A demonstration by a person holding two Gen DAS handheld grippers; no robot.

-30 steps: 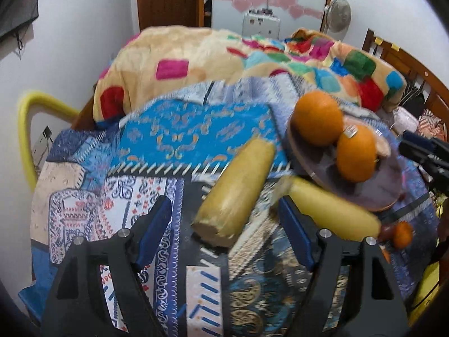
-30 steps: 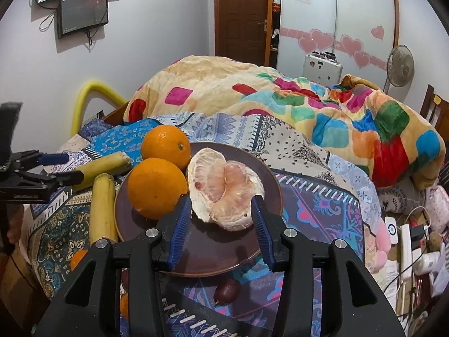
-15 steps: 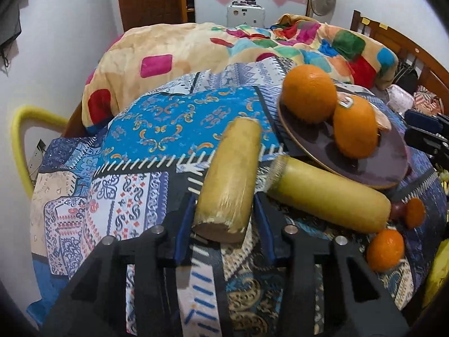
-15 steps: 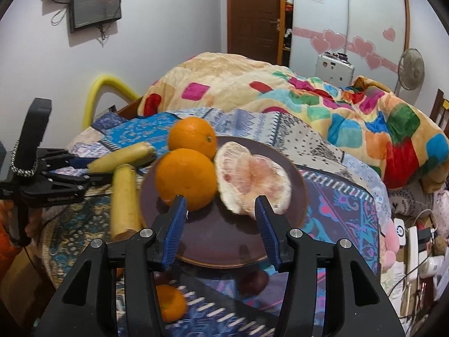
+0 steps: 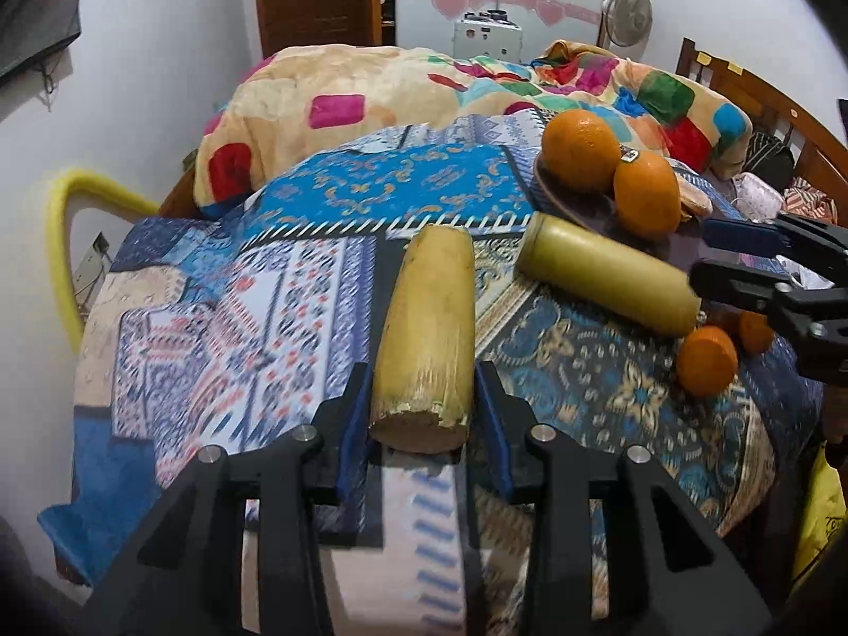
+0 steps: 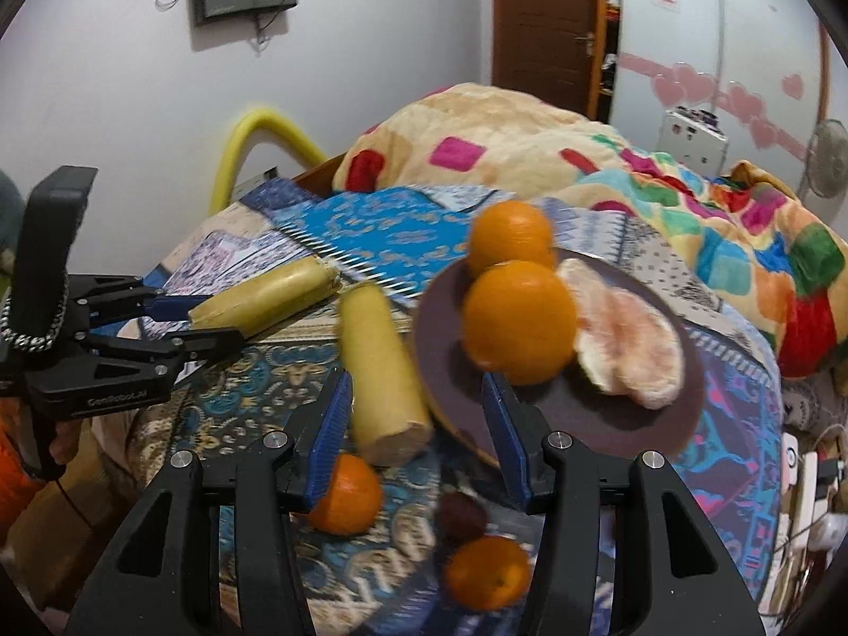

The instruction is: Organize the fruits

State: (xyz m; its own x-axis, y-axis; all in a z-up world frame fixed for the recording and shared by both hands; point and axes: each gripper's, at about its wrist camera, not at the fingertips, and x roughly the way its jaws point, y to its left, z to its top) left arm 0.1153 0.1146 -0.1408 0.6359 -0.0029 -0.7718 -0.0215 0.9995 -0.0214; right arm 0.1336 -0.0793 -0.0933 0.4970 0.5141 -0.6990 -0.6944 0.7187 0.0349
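Note:
My left gripper [image 5: 424, 403] is shut on the near end of a yellow-green sugarcane piece [image 5: 429, 328] lying on the patterned cloth; it also shows in the right wrist view [image 6: 265, 297]. A second sugarcane piece [image 5: 604, 275] lies beside the brown plate [image 6: 556, 413], which holds two big oranges [image 6: 519, 318] and a peeled pomelo [image 6: 630, 344]. My right gripper [image 6: 418, 424] is open and empty, above the second piece's near end [image 6: 381, 376] and the plate's front rim. Two small oranges [image 6: 347, 493] and a dark fruit [image 6: 461, 517] lie below it.
The patterned cloth [image 5: 265, 328] covers a round table. A colourful blanket [image 5: 424, 90] is heaped on the bed behind. A yellow tube [image 5: 63, 244] curves at the left wall. A wooden bed frame [image 5: 768, 116] stands at the right.
My left gripper moved forward and closed on the near sugarcane piece. My right gripper pulled back and swung left, away from the pomelo toward the second piece.

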